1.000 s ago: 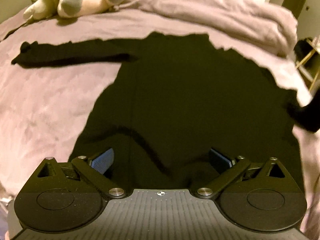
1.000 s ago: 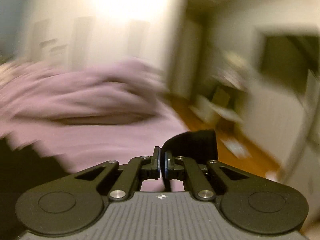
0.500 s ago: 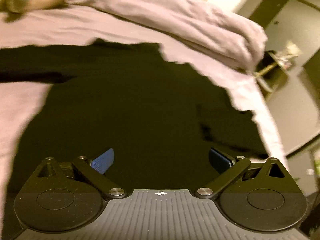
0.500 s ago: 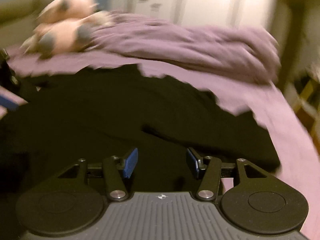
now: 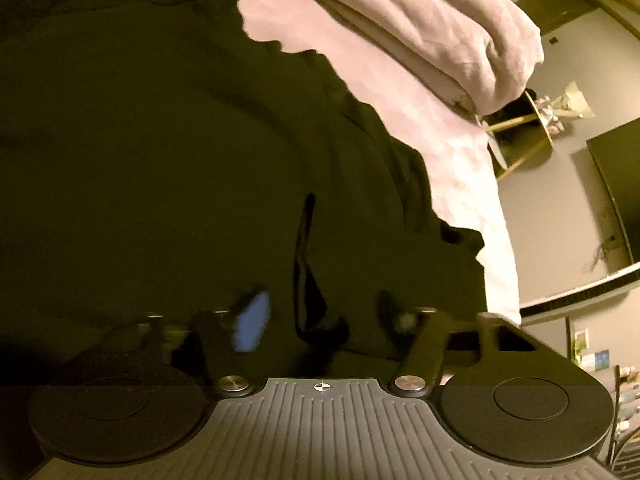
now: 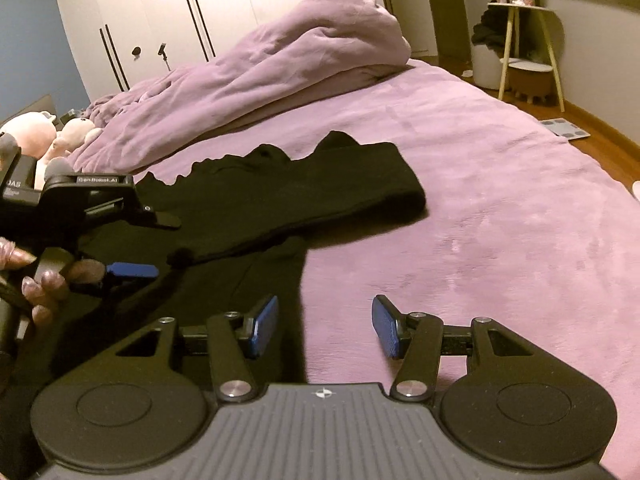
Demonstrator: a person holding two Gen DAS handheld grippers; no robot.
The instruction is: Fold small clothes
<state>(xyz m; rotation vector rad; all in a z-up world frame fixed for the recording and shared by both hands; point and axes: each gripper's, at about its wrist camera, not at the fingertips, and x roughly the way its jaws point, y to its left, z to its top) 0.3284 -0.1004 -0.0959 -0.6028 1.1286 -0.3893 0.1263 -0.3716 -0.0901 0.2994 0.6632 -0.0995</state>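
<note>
A black long-sleeved top [image 5: 160,168] lies spread on the purple bed. In the right wrist view the top [image 6: 248,232] has its right sleeve [image 6: 340,184] folded across the body. My left gripper [image 5: 320,316] hovers low over the top's lower right part, jaws apart and blurred by motion, with a dark fold of cloth between them. It also shows at the left of the right wrist view [image 6: 132,270], held by a hand. My right gripper [image 6: 326,326] is open and empty above the top's right edge and the bedsheet [image 6: 480,220].
A bunched purple duvet [image 6: 272,76] lies across the far side of the bed. Plush toys [image 6: 44,136] sit at the far left. A small side table [image 6: 524,36] stands beyond the bed's right edge, over wooden floor [image 6: 592,136]. White wardrobes [image 6: 200,12] line the back wall.
My right gripper let go of the sleeve, which now lies folded over the body, opened and drew back. My left gripper moved right and lower over the top, and its jaws came closer together.
</note>
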